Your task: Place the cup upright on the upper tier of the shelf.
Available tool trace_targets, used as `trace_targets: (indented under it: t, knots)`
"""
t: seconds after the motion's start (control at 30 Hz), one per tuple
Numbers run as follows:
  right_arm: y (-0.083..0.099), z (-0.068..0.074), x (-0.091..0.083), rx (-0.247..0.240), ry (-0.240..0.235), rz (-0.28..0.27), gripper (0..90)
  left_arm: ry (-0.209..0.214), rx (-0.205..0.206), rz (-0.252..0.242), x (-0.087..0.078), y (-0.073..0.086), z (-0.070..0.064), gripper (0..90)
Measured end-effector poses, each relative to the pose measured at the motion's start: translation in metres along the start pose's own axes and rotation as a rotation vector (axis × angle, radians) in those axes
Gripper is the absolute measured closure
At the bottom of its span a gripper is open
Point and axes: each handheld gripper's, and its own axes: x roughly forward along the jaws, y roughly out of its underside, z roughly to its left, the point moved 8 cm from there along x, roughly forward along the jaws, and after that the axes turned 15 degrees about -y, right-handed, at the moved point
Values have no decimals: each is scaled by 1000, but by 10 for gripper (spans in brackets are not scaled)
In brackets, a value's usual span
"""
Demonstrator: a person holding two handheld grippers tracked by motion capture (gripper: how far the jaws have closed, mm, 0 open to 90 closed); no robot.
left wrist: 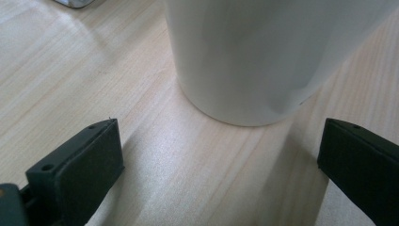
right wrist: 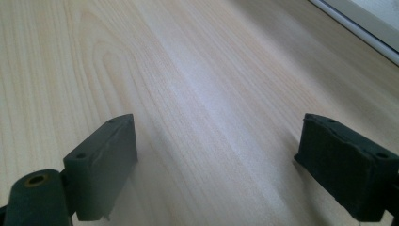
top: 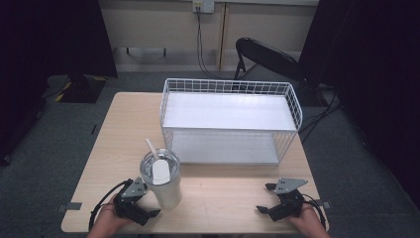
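Tumbler [top: 163,183], cream, clear lid, white straw [top: 151,148]: stands upright on the table [top: 228,198], near its front edge, left of centre, just ahead of the left gripper [top: 143,201]. Left gripper: jaws wide, not touching the tumbler; aimed at its base, likely set to close round the lower wall. Right gripper [top: 271,198]: jaws wide, holding nothing, resting well apart from the tumbler, probably kept clear until needed. Wire rack [top: 230,121], white, two shelves, both bare: stands behind the tumbler, a probable destination. High view gives lid, straw and rack together. Left gripper view gives the tumbler's foot [left wrist: 244,94] on the wood grain, between and beyond the jaws. Right gripper view gives bare table [right wrist: 188,94] and the rack's lower edge [right wrist: 362,23].
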Motion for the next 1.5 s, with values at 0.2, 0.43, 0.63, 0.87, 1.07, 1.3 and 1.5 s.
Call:
trace_targets:
  t: [0.2,0.43,0.63,0.87,1.07,1.3,1.5]
  knots:
    - [0,0,0,4,4,-1,117,11,7,8,-1,-1,-1,19]
    - [0,0,0,6,6,-1,117,80,-42,-11,-6,-6,-4,156]
    - [0,0,0,8,7,-1,117,106,-72,-55,-11,-14,-5,159]
    - [0,0,0,7,7,0,117,131,-124,-120,-20,-24,-2,163]
    - [0,0,0,7,7,0,117,139,-154,-175,-26,-34,-1,160]
    - [0,0,0,7,7,-1,117,139,-163,-220,-30,-44,-3,156]
    - [0,0,0,8,7,-1,117,131,-175,-271,-33,-53,-2,145]
